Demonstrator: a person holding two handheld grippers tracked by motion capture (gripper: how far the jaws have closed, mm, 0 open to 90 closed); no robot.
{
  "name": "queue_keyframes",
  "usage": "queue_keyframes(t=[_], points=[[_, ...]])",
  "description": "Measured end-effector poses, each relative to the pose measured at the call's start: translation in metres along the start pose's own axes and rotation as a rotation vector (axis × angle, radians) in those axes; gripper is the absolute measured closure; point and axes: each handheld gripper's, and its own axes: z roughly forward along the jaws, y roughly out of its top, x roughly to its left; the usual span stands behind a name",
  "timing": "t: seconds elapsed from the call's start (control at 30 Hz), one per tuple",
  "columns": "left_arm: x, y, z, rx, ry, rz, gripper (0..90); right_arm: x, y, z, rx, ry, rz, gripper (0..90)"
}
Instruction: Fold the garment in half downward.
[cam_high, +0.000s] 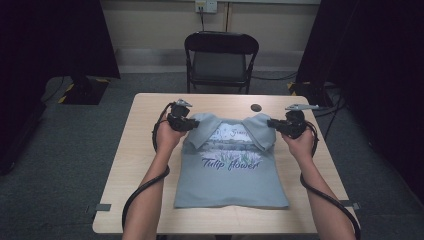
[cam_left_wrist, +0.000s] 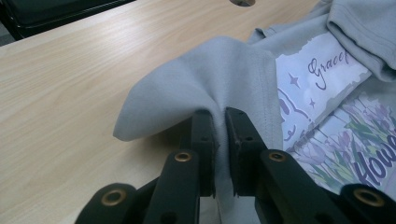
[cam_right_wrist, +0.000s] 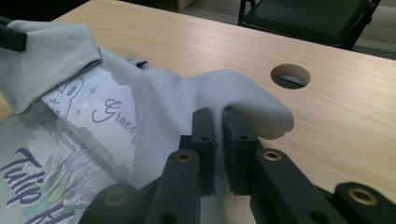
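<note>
Grippers first: left gripper (cam_left_wrist: 219, 122) and right gripper (cam_right_wrist: 217, 122) each have their jaws pinched tight on a fold of the t-shirt (cam_high: 230, 175), one at each top corner. Shirt lies flat on the table (cam_high: 135, 150), printed side up, between both hands. Looks soft, light, floppy, so I'd grab hems or seams, not loose middle.

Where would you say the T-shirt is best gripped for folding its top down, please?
At the two upper corners of the T-shirt, one per side, coming in from outside. The left hand-held gripper and right hand-held gripper each pinch a raised fold there, lifted off the table.
</note>
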Motion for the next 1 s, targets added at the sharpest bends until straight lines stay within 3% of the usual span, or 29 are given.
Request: queue_keyframes(t=[0.5,1.0], points=[[-0.010,-0.026,0.004,0.009,-0.010,0.020,82.6,0.011,-0.026,-0.004,0.008,0.034,-0.021,84.2],[-0.021,-0.056,0.008,0.048,-0.011,0.027,82.4,0.023,-0.052,-0.007,0.025,0.026,-0.046,83.6]])
